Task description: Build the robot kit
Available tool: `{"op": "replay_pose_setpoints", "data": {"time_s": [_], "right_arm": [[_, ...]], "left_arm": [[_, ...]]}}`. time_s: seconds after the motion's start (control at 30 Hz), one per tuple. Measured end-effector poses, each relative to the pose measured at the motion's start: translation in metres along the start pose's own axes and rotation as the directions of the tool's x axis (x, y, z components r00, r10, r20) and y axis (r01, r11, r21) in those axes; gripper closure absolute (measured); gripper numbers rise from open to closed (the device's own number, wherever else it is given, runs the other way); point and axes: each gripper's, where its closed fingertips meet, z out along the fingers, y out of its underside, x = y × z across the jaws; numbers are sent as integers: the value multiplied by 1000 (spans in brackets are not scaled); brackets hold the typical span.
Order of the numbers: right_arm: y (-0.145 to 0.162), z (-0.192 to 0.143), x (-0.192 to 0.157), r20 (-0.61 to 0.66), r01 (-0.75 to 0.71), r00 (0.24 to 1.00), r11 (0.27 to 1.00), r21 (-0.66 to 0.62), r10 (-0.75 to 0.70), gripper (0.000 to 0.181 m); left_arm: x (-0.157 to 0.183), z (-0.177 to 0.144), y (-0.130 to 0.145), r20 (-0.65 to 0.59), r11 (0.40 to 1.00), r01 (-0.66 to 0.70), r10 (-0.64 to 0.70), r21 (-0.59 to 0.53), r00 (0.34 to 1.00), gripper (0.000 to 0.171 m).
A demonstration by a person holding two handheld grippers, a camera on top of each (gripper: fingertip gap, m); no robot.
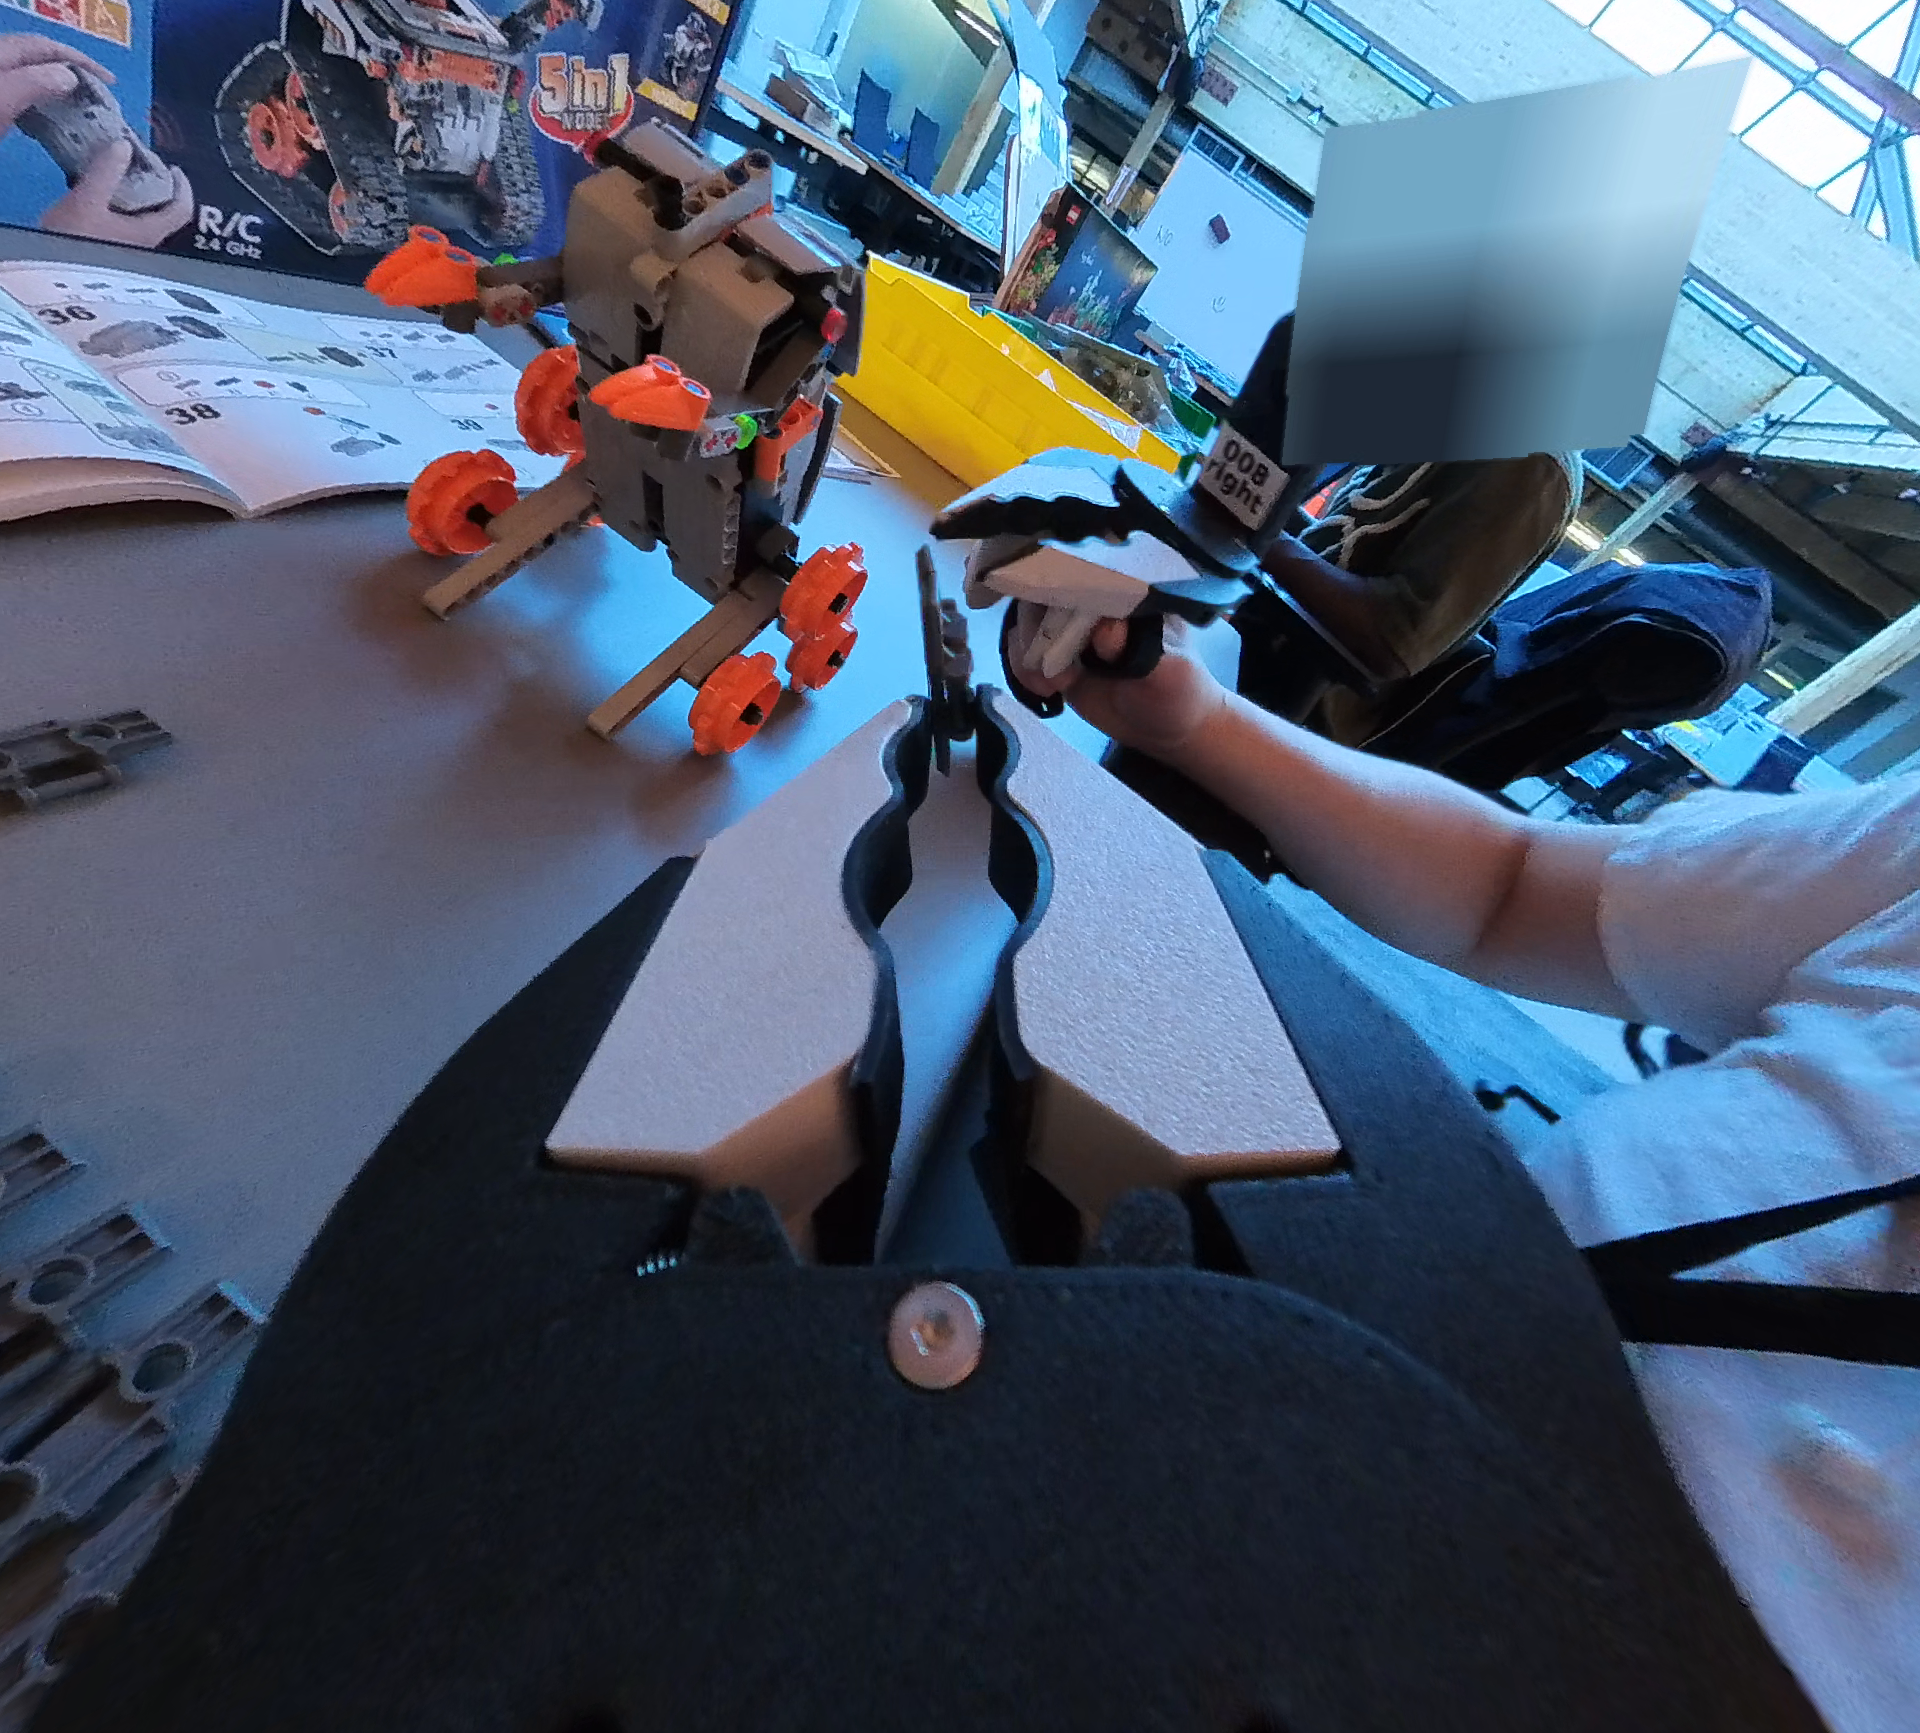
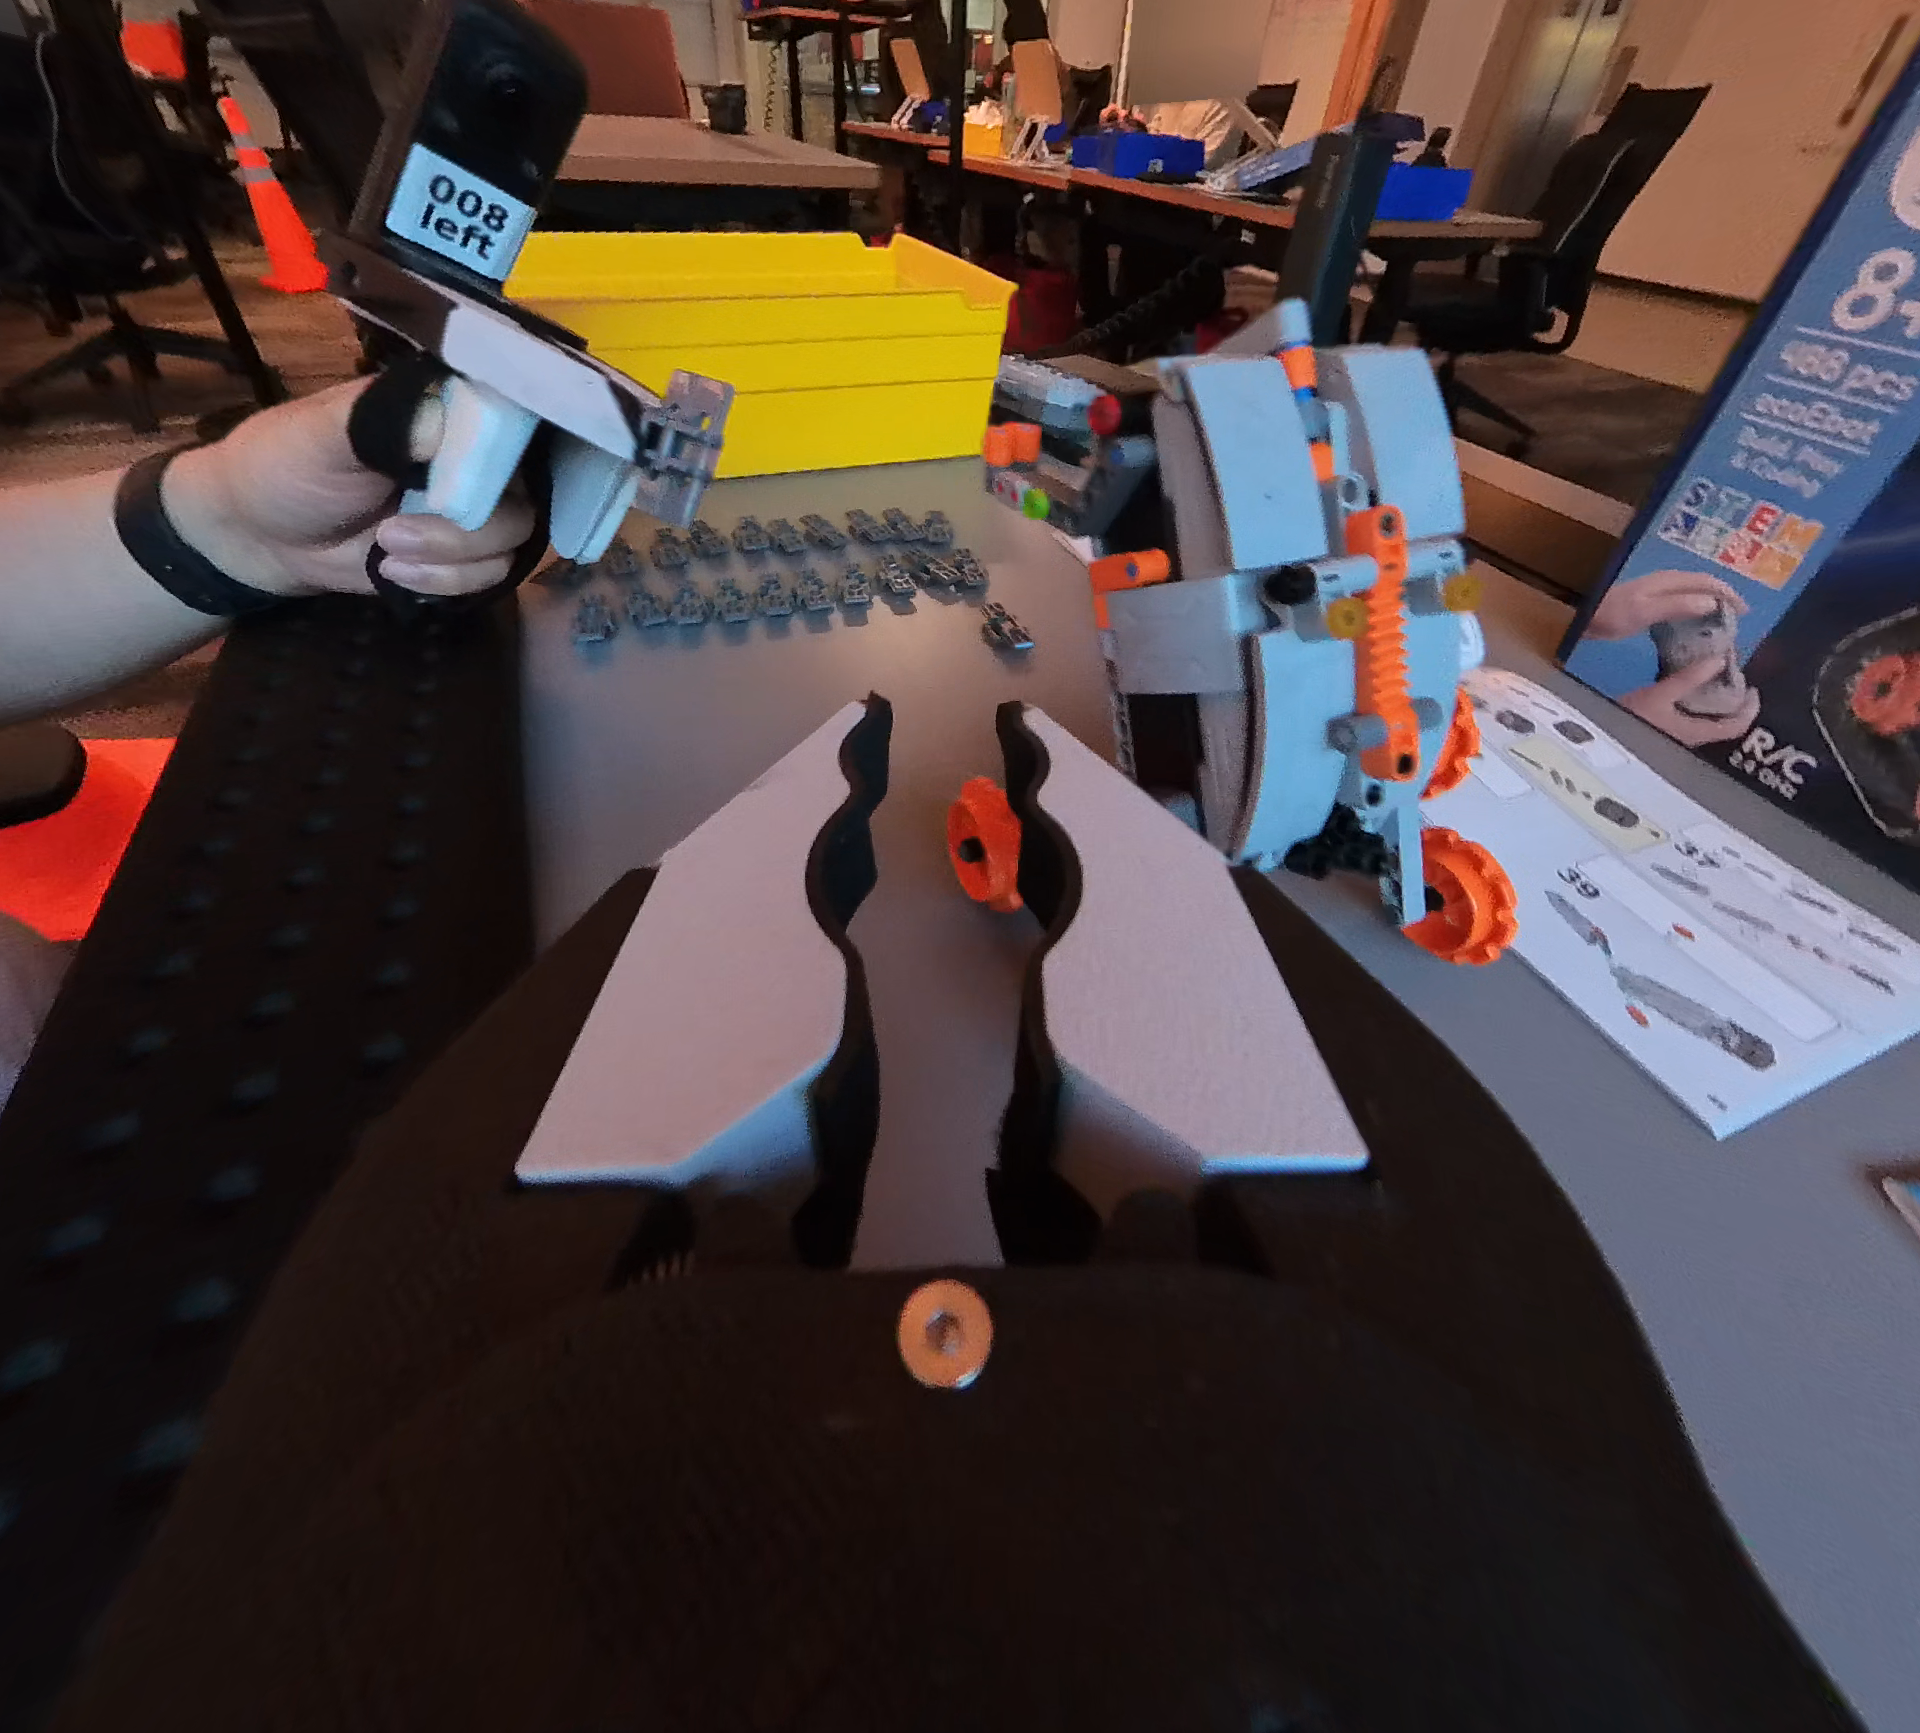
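Pinched between the tips of the left gripper (image 1: 948, 719) is a small grey track link (image 1: 940, 644), held upright above the grey table (image 1: 312, 852); in the right wrist view the same link (image 2: 686, 436) is seen clamped at the left gripper's (image 2: 665, 442) tips, raised in front of the yellow bin (image 2: 790, 333). Both grippers are held by hands, and the left hand (image 2: 312, 499) is seen around the grip. The right gripper (image 2: 943, 727) is held with its fingers spread apart and nothing between them, low over the table, with a loose orange gear wheel (image 2: 982, 842) lying just beside its right finger. A grey-and-orange brick robot model (image 2: 1309, 623) stands on the table near the right gripper, beside an open instruction booklet (image 2: 1683, 935) and the blue kit box (image 2: 1787, 478). Rows of grey track links (image 2: 790, 571) are laid out on the table between the model and the left gripper.
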Motion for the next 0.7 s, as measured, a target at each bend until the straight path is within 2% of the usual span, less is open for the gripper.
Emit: {"op": "replay_pose_setpoints", "data": {"time_s": [0.1, 0.17, 0.27, 0.4, 0.53, 0.6, 0.7], "right_arm": [[3, 8, -17, 72, 29, 997, 999, -22, -27, 162], [11, 13, -24, 108, 61, 993, 996, -67, -54, 162], [21, 20, -37, 177, 76, 983, 991, -114, -55, 162], [32, 19, -56, 266, 80, 963, 984, -160, -35, 163], [30, 17, -52, 251, 46, 968, 987, -157, -5, 163], [30, 17, -43, 227, -2, 973, 987, -158, 39, 163], [29, 17, -23, 172, -77, 980, 985, -152, 103, 163]], "left_arm": [[-4, -2, 0, 33, 999, -36, 36, 10, 999, 166], [-8, -3, -4, 33, 999, -2, 1, 35, 999, 166], [-15, -7, -12, 38, 996, 28, -32, 89, 999, 166], [-24, -17, -31, 95, 982, -32, 15, 186, 995, 166], [-35, -44, -57, 242, 937, -150, 73, 315, 967, 166], [-41, -61, -69, 338, 904, -215, 85, 369, 937, 166], [-43, -84, -93, 411, 850, -285, 90, 442, 907, 166]]}}
